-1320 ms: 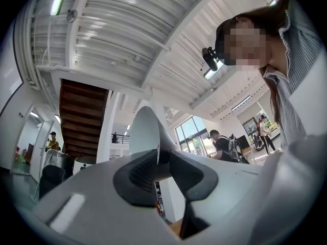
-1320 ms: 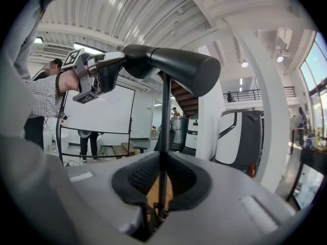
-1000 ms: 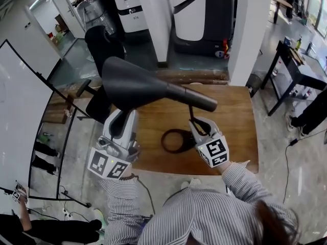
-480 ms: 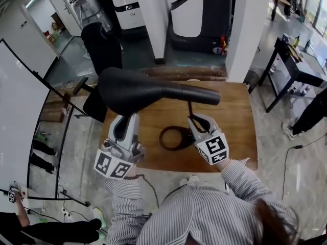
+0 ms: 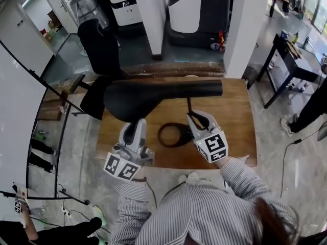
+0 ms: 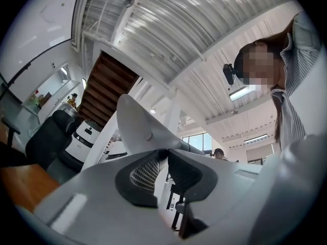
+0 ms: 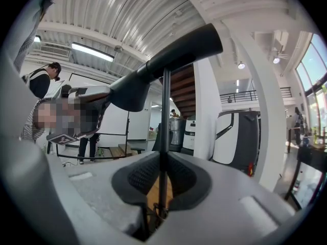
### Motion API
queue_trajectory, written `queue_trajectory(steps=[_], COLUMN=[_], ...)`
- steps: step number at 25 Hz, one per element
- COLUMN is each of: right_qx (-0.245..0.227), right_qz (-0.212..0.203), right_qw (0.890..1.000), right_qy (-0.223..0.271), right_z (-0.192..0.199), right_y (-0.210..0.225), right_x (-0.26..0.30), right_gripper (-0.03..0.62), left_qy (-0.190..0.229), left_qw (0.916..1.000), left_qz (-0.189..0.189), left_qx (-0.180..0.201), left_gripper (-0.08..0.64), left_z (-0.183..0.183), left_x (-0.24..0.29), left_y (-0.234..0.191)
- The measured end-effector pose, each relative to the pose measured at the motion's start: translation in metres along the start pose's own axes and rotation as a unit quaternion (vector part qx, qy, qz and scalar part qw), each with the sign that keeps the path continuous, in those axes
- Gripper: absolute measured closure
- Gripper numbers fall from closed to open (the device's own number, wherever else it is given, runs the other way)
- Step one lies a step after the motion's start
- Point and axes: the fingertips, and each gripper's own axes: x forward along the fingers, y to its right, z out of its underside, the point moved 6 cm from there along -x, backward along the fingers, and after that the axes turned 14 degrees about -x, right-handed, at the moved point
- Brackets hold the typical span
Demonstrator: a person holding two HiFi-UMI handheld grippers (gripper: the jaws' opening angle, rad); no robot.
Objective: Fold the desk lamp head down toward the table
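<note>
A black lamp head (image 5: 148,98) lies level above a wooden worktop (image 5: 235,131), over its ring base (image 5: 159,135). The left gripper (image 5: 134,127) reaches up to the wide shade end. Its jaws are closing, with the shade's thin rim between them. The right gripper (image 5: 197,119) has its jaws clamped on the thin upright stem (image 5: 189,106).

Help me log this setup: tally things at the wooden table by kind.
Black desk lamp, cone head, ring base: 1
Grey two-jaw grippers: 2, left gripper closing on the head's rim, right gripper shut on its stem
Brown wooden table: 1
Total: 4
</note>
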Motion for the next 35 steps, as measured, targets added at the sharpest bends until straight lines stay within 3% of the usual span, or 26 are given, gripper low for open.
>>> queue_trajectory(steps=[5,14,29,35], right_qx=[0.0,-0.002,-0.001,0.001], right_qz=[0.001,0.003,0.002,0.002], right_qw=[1.0,1.0,1.0,1.0], right_qy=[0.001,0.0,-0.001,-0.003], right_z=[0.001,0.001,0.001,0.002], right_y=[0.0,0.0,0.0,0.001], right_x=[-0.001,-0.001,0.0,-0.001], right_gripper=[0.552,0.552,0.552,0.552], left_qy=[-0.028,-0.038,-0.07,-0.089], left_qw=[0.9984,0.9934,0.9812,0.9787], left_qz=[-0.015,-0.021,-0.011,-0.005], left_qx=[-0.048,-0.106,-0.18,-0.185], left_gripper=[0.506,0.508,0.52,0.529], left_z=[0.03,0.062,0.108,0.12], left_x=[-0.003,-0.004,0.005,0.011], left_y=[-0.004,-0.003,0.003,0.008])
